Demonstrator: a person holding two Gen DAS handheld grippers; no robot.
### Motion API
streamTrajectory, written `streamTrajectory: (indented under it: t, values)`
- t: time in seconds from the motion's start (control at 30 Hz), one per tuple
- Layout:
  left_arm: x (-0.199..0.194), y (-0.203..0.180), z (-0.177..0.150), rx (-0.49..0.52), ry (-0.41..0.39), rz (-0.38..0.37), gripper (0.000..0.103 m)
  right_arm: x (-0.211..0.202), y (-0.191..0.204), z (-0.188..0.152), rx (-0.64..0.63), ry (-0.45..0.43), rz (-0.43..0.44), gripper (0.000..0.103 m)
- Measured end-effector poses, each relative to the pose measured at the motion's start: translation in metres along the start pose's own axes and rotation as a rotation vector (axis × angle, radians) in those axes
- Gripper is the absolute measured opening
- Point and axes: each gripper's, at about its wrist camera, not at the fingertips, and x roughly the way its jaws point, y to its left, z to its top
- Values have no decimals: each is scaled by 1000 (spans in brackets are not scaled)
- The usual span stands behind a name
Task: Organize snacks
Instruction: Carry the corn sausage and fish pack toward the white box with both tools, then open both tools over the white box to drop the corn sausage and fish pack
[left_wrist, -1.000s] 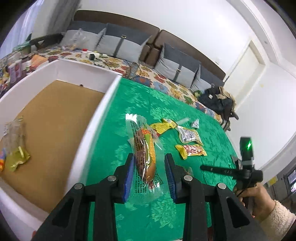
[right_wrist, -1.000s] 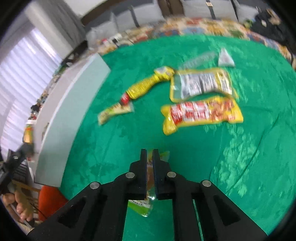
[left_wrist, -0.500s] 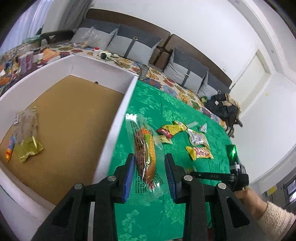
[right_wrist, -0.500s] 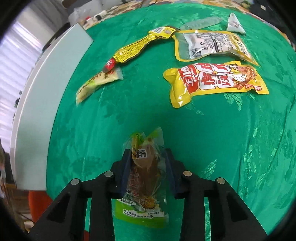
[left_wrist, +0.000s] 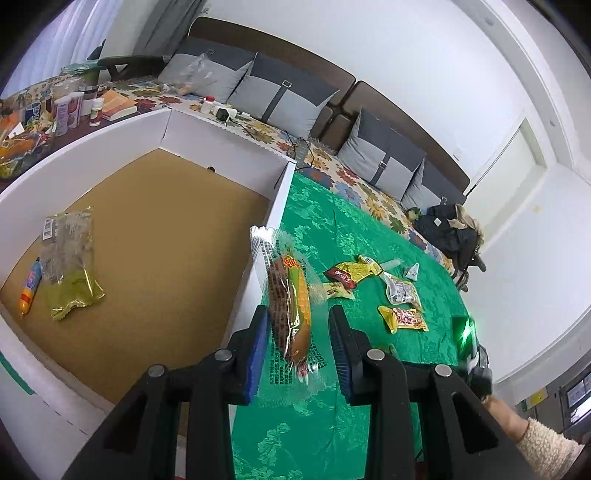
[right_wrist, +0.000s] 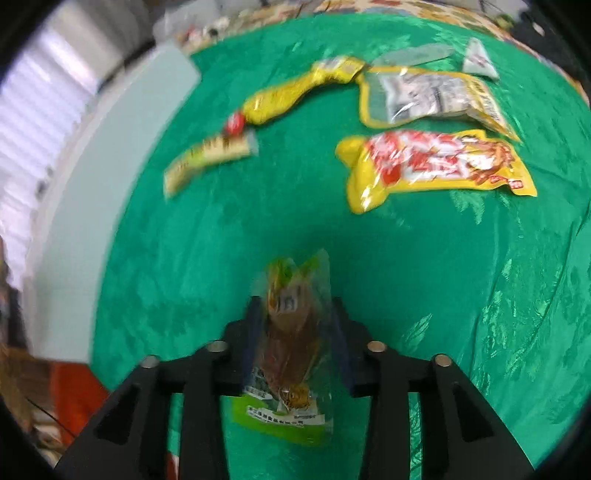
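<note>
The left gripper holds a clear sausage packet upright, raised above the green cloth just beside the white wall of the box. Its jaws stand narrow around the packet, yet the blue pads show a gap on each side of the sausage itself. The grip appears to lie on the thin film near the lower end.

The right gripper points steeply down at the cloth, and its jaws are opening. A green-edged packet with brown contents lies between them. The pads do not seem to press on it, though the view is blurred.

Risks noted:
1. The sausage packet hangs by slack film. A quick swing toward the box could let it slip out and drop onto the cloth or strike the wall.
2. The packet's top stands close to the box wall. A low carry could catch it on the rim.
3. The green-edged packet may cling to 1 pad as the jaws part and be dragged when the hand lifts.
4. Both hands work near each other, so the tools could knock together.

2 packets and a small tube already lie in the box. 5 packets lie loose on the cloth farther out, among them a yellow and red packet.

Writing: printed Chinese characters show on the sausage film, the green-edged packet and the yellow and red packet. None is sharp enough to read, and no brand can be made out.
</note>
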Motion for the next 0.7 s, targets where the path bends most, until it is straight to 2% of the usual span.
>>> streamTrajectory:
  t: [0.03,0.1,0.13,0.17,0.27,0.37,0.47,0.57,0.6,0.7]
  values:
    - [0,-1,-1,3,1,2,32,0,6,-2,-38,6,-37,60]
    - [-1,-2,0,7,1,3,32,1,20,-8,-110,-5,-122,48]
    - [-1,-3,0,6,1,3,32,0,20,-8,-96,3,-117,47]
    - [-2,-1,2,2,1,2,32,-2,17,-7,-75,2,-98,42]
    - [-7,5,8,-16,-13,0,32,-19,-2,-3,27,-26,17,30]
    - [-19,20,17,-49,-46,10,32,-37,-10,1,91,-70,121,29]
    - [-33,39,29,-70,-85,51,32,-62,-12,11,177,-127,286,29]
    - [-45,63,39,-86,-108,106,32,-80,19,30,196,-172,422,29]
    - [-47,70,42,-89,-111,123,32,-89,39,43,183,-188,475,29]
    - [-50,89,50,-93,-97,180,32,-110,100,64,102,-209,564,30]
